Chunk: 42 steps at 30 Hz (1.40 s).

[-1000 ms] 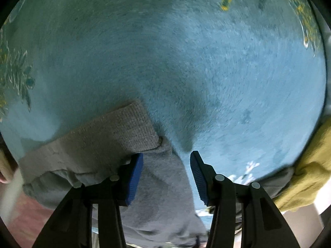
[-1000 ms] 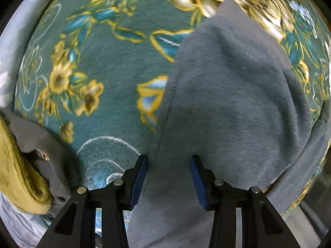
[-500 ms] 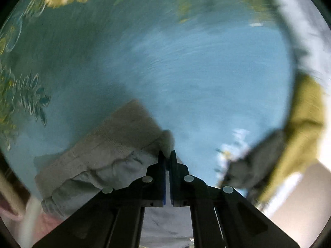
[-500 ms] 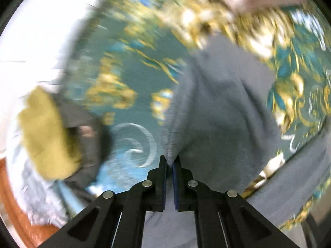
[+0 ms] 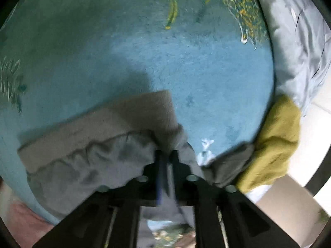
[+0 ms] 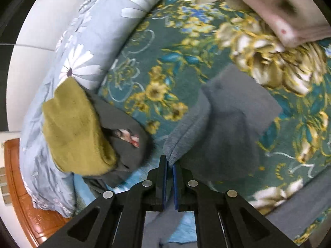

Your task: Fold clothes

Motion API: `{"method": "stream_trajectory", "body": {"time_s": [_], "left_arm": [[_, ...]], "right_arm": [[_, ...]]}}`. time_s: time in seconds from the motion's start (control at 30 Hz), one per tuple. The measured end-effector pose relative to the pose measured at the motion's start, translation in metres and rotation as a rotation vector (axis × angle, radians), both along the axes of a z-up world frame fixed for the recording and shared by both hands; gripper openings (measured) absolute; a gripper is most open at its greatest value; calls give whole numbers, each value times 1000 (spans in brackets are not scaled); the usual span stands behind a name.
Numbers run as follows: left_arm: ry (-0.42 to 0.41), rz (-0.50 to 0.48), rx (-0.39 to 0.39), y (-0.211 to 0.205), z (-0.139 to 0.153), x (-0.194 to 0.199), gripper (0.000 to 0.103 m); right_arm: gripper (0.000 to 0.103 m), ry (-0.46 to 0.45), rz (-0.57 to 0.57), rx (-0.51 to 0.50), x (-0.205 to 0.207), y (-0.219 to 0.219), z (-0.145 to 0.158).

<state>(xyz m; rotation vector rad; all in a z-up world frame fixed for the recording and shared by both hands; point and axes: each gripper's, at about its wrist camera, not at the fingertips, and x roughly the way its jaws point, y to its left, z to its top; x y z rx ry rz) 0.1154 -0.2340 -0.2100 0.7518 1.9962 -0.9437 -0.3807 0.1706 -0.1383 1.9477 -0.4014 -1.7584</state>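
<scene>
A grey fleece garment (image 5: pixel 86 161) with a ribbed waistband (image 5: pixel 115 115) lies on a teal floral blanket (image 5: pixel 144 47). My left gripper (image 5: pixel 166 155) is shut on the garment's edge just below the waistband corner and lifts it a little. In the right wrist view the same grey garment (image 6: pixel 227 124) lies folded over on the blanket (image 6: pixel 165 47). My right gripper (image 6: pixel 169 165) is shut on its near folded edge, which is raised off the blanket.
A heap of an olive-yellow garment (image 6: pixel 76 128) and a dark grey one (image 6: pixel 128 136) lies left of the right gripper; it also shows in the left wrist view (image 5: pixel 275 144). A blue-grey daisy duvet (image 6: pixel 86 47) borders the blanket. A pink cloth (image 6: pixel 275 6) lies far right.
Both grippers went from open around the grey garment's edges to shut on them. Both have since pulled back and up, lifting the pinched fabric.
</scene>
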Motion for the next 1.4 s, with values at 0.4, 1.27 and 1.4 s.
{"method": "stream_trajectory", "body": {"time_s": [0.4, 1.27, 1.4], "left_arm": [[3, -21, 69, -26, -11, -72, 43], [84, -179, -48, -32, 52, -96, 6], [101, -157, -40, -5, 63, -49, 6]], "right_arm": [[5, -81, 0, 85, 37, 58, -29], [6, 19, -16, -159, 9, 41, 34], [6, 22, 8, -150, 14, 47, 37]]}}
